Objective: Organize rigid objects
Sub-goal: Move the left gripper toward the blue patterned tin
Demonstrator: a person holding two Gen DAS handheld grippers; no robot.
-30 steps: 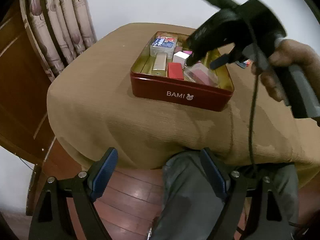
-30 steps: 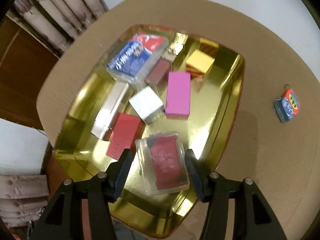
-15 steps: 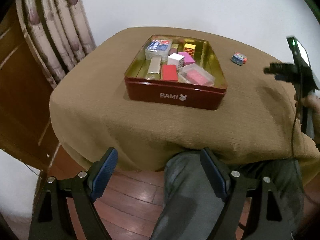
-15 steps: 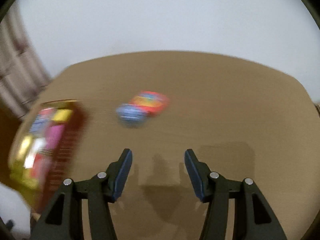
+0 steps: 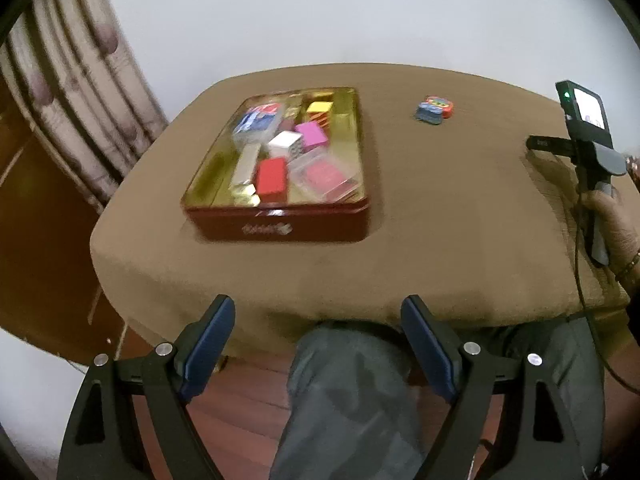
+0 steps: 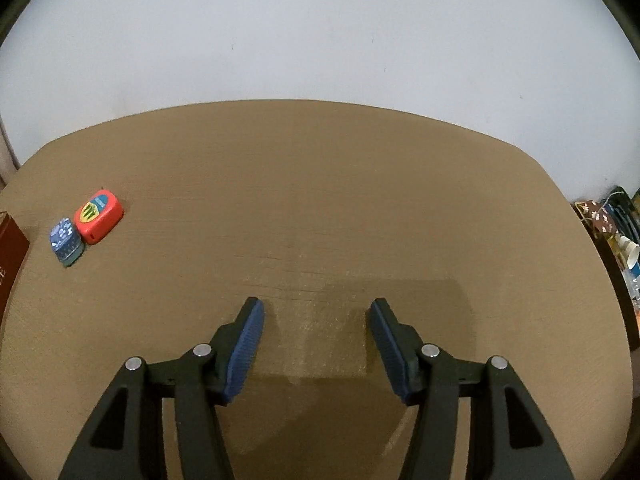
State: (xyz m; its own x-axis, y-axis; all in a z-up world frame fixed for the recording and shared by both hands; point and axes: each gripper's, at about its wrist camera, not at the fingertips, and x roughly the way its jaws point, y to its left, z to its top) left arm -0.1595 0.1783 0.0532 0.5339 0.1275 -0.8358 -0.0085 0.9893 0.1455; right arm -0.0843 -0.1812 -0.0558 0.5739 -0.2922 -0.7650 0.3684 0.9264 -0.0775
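Glossy rectangular red tin (image 5: pixel 280 229), gold-lined.

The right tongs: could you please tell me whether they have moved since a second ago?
Yes. The right tongs left the red tin, now at the left edge, and hang open over bare tablecloth.

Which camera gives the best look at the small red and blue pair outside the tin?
The right wrist view: the red and blue pair is sharp and near. The left wrist view shows it smaller, farther and blurred.
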